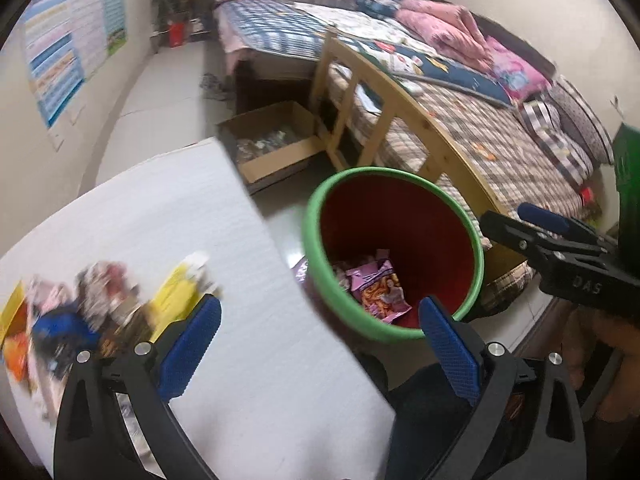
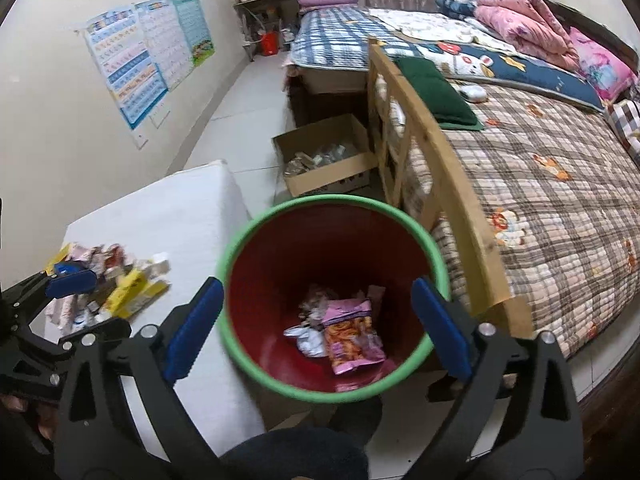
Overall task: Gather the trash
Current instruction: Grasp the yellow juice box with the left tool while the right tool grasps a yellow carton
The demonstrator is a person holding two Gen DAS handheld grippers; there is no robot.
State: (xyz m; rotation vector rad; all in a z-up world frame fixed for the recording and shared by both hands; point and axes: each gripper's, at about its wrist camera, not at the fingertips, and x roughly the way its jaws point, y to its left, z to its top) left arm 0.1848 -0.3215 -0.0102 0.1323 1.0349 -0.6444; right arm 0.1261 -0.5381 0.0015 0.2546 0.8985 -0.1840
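A red bin with a green rim (image 2: 234, 256) stands on the floor between the white table (image 2: 180, 216) and the bed. In it lie a pink snack packet (image 2: 352, 336) and some silver wrappers. My right gripper (image 2: 318, 292) hangs open over the bin's mouth with nothing between its blue pads. My left gripper (image 1: 320, 316) is open and empty too, over the table's edge beside the bin rim (image 1: 312, 220). A blurred pile of wrappers and yellow packets (image 1: 80, 304) lies on the table to its left. The right gripper (image 1: 520, 224) shows at the right edge.
An open cardboard box (image 2: 324, 160) with scraps sits on the floor behind the bin. The bed's wooden footboard (image 2: 440, 152) runs close along the bin's right side, with a green cushion (image 2: 436, 92) on it. Posters hang on the left wall.
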